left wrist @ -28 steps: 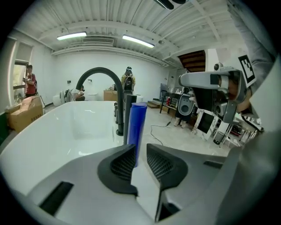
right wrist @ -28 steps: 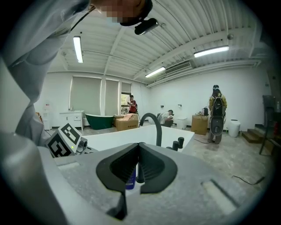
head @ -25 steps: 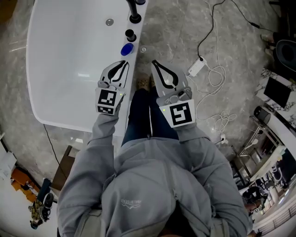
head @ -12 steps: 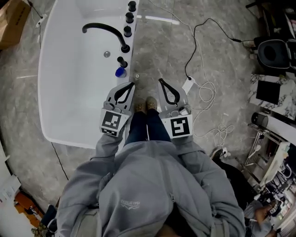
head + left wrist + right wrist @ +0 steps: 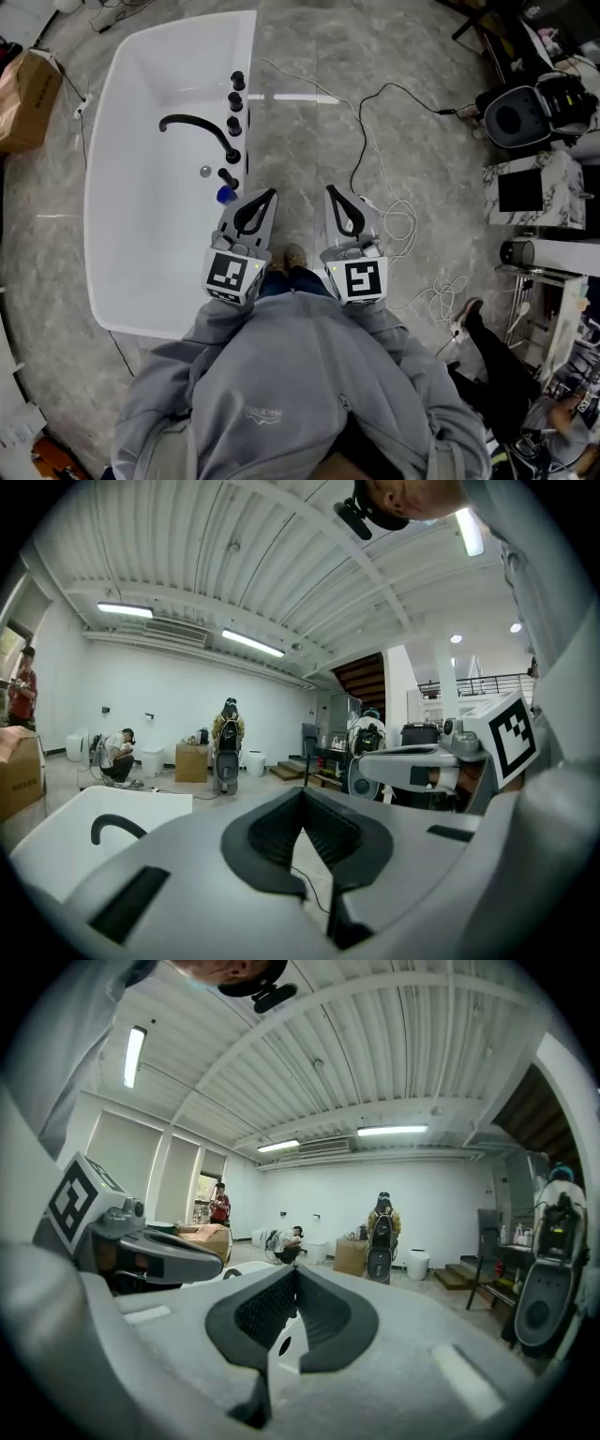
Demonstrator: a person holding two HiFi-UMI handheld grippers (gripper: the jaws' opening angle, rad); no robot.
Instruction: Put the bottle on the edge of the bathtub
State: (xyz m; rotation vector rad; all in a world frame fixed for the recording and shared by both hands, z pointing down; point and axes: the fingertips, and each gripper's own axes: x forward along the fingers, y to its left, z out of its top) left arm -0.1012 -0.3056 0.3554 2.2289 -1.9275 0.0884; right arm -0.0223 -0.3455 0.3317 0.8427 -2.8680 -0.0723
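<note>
Just one bottle (image 5: 225,195) stands on the single bathtub's (image 5: 131,267) edge.

Your bathtub (image 5: 141,244) is plain white, its faucet (image 5: 192,125) black, and the bottle (image 5: 225,195) shows blue. The floor (image 5: 309,112) is grey with pale marble veining. Your left gripper (image 5: 269,194) and right gripper (image 5: 329,190) are grey, their cubes patterned in black-and-white squares
</note>
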